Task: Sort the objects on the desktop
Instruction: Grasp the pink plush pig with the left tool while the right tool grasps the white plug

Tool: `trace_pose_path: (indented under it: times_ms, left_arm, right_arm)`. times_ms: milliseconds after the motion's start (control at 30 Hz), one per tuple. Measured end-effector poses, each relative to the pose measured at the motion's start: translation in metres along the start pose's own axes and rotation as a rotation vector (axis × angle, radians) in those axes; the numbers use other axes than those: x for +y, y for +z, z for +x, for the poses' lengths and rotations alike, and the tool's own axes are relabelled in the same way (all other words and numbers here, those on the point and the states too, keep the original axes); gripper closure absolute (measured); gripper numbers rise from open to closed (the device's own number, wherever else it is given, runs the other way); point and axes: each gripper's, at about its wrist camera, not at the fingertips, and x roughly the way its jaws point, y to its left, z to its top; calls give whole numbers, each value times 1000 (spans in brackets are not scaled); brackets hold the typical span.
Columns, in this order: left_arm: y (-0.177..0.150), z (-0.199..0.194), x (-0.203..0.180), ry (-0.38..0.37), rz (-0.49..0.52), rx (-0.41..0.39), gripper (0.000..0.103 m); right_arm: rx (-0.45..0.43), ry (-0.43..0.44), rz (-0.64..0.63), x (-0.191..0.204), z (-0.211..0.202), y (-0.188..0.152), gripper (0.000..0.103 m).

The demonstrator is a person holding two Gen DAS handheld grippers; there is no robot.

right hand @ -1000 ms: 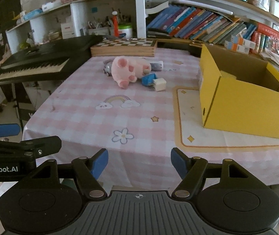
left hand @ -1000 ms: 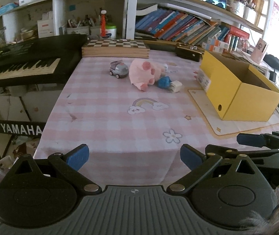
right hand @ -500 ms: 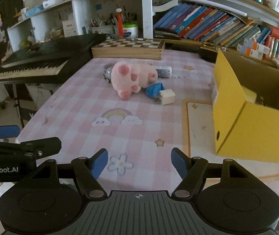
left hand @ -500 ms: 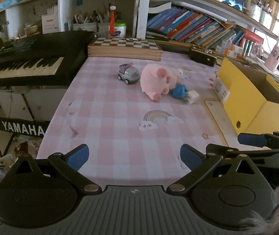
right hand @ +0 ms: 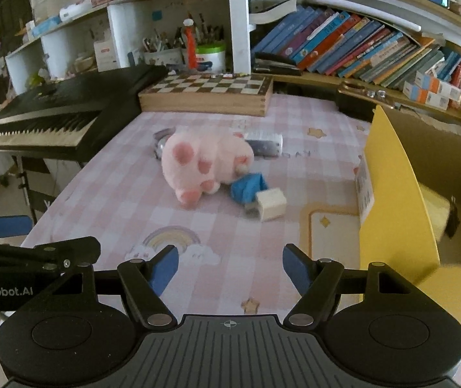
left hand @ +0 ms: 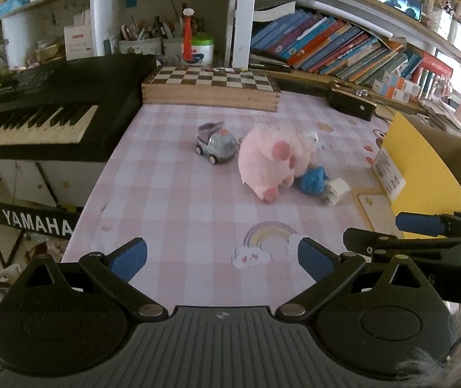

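A pink plush pig (left hand: 267, 165) (right hand: 203, 165) lies mid-table on the pink checked cloth. A grey toy car (left hand: 215, 144) sits at its left, mostly hidden behind the pig in the right wrist view. A blue toy (left hand: 312, 182) (right hand: 248, 187) and a cream cube (left hand: 338, 190) (right hand: 270, 203) lie at its right. A small grey box (right hand: 264, 142) lies behind the pig. An open yellow box (left hand: 424, 174) (right hand: 401, 200) stands on the right. My left gripper (left hand: 222, 257) and right gripper (right hand: 230, 265) are open and empty, short of the toys.
A black Yamaha keyboard (left hand: 36, 119) stands off the table's left edge. A wooden chessboard box (left hand: 211, 89) lies at the table's back. A black case (left hand: 351, 103) sits back right. Shelves of books (right hand: 343, 48) line the wall.
Both grippers have moved forward over the table towards the toys. The pig, car and yellow box loom larger. Both grippers stay open.
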Motion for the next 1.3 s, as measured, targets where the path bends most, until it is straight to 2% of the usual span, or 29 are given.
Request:
trace_pose_path:
  times_ms: [333, 533, 700, 867, 1133, 1300]
  left_arm:
    - [31, 26, -4, 32, 0, -27, 3]
    - [40, 40, -5, 37, -1, -24, 3]
    - [58, 51, -6, 24, 17, -50, 3]
    - [79, 72, -11, -18, 70, -46, 3]
    - [96, 118, -32, -90, 174, 21, 3]
    - [97, 136, -43, -135, 219, 58, 3]
  right_arm:
    - [-25, 6, 14, -18, 26, 35, 30]
    - [7, 2, 12, -26, 47, 45, 30]
    - [63, -6, 13, -30, 67, 46, 30]
    - [101, -7, -7, -30, 85, 44, 31]
    - [144, -10, -29, -29, 107, 40, 34]
    - [153, -9, -32, -34, 111, 41, 44]
